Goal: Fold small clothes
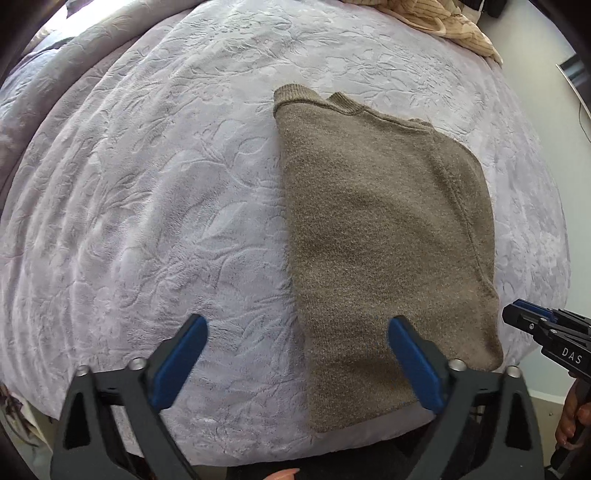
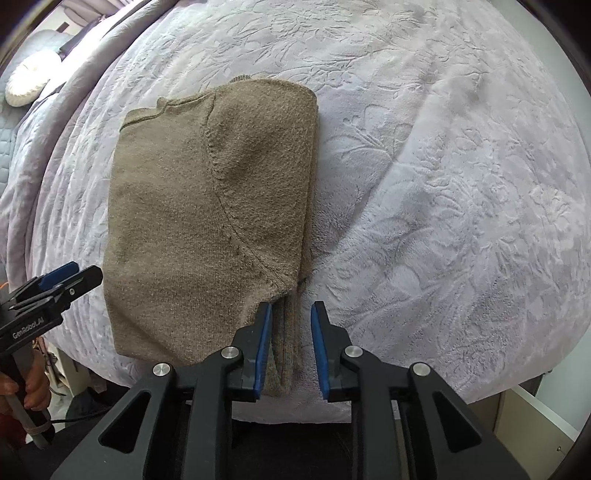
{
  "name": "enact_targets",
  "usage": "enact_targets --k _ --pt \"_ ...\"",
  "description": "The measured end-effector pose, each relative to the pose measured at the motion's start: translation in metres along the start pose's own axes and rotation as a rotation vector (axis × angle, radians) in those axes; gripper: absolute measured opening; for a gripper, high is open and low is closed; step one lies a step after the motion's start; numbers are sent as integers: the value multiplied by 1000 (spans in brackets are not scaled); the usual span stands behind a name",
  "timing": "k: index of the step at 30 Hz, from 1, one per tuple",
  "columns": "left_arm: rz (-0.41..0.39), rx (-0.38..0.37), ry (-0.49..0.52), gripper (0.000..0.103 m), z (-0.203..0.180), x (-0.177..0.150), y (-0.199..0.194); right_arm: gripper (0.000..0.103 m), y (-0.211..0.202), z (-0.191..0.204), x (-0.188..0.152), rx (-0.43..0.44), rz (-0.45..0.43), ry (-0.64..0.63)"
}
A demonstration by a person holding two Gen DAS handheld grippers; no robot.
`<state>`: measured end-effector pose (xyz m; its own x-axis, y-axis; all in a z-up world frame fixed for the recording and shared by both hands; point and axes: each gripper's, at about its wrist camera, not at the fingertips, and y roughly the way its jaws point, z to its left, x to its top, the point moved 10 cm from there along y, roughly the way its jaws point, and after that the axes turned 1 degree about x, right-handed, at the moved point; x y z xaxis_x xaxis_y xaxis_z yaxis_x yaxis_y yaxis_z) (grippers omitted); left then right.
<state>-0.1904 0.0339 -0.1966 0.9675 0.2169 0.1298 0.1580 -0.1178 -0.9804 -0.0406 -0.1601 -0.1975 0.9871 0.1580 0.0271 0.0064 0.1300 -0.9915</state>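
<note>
An olive-brown knitted sweater (image 1: 384, 236) (image 2: 207, 206) lies folded into a narrow rectangle on a lilac embossed blanket (image 1: 147, 206) (image 2: 443, 184). My left gripper (image 1: 297, 325) hovers over the sweater's near left edge, jaws spread wide and empty; in the right wrist view it (image 2: 85, 275) shows at the sweater's left side. My right gripper (image 2: 291, 308) stands open above the sweater's near right corner. A strip of knit lies below the gap between its blue pads (image 2: 263, 343), and the pads do not press on it. It (image 1: 517, 314) shows at the right in the left wrist view.
A beige ribbed garment (image 1: 443, 22) lies bunched at the bed's far corner. A white cushion (image 2: 29, 81) rests beyond the bed at the far left. The bed's near edge runs just under both grippers. A hand (image 2: 29, 387) grips the left handle.
</note>
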Motion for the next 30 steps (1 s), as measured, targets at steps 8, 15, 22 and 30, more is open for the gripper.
enact_targets --k 8,15,22,30 --pt "-3 42 -15 102 10 4 -11 67 -11 18 17 24 -30 11" --pt "-13 86 -26 102 13 8 -20 86 -23 28 33 18 -89 11" --pt "-37 115 -24 102 9 12 -25 86 -24 27 37 -32 -91 6" --pt "-41 122 -22 102 8 16 -27 86 -24 25 38 -55 -75 8"
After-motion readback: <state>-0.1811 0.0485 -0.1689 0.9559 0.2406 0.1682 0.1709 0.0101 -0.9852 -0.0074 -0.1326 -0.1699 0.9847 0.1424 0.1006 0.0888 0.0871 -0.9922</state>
